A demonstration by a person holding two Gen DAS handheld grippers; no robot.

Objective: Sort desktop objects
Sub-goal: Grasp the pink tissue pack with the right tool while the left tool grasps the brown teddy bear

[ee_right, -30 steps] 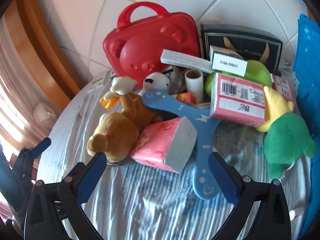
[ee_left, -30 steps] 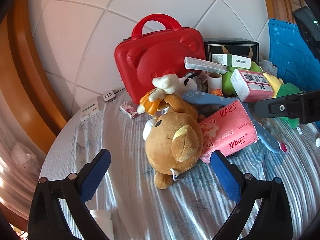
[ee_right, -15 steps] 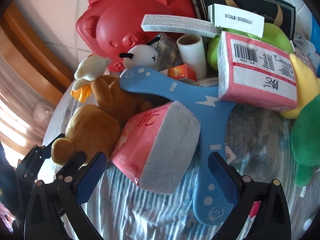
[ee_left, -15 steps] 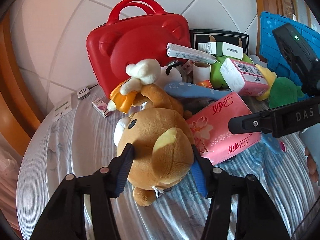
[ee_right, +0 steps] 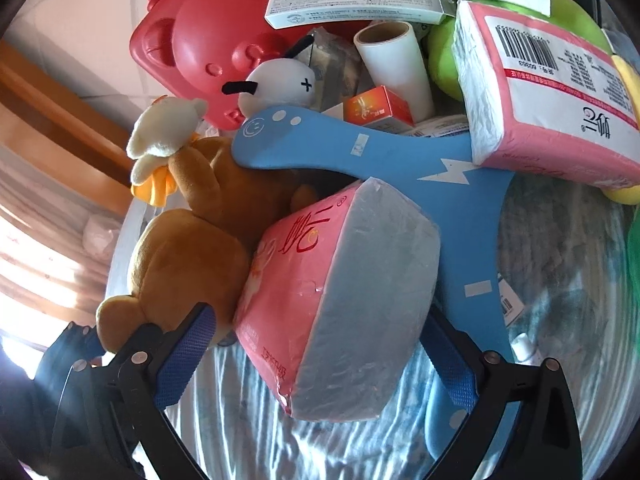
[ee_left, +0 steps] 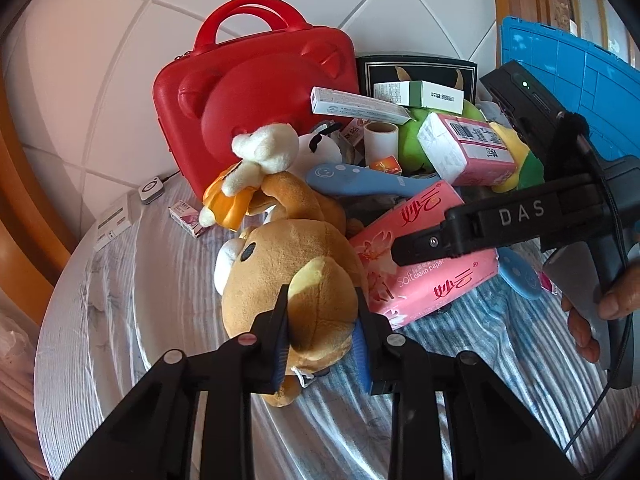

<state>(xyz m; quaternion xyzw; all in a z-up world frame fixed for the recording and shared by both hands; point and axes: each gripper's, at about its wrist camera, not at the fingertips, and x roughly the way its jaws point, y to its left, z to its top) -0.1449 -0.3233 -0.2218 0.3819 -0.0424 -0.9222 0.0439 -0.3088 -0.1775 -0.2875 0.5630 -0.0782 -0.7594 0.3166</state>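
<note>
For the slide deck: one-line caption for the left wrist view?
Left tool shut on brown plush bear's ear, beside pink tissue pack.

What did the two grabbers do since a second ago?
The left gripper moved forward and closed on the brown plush bear's ear. The right gripper moved in, open around the pink tissue pack. The red bear-shaped case and the pile stayed put.

Blue crate (ee_left: 580,80) cut off rightward
</note>
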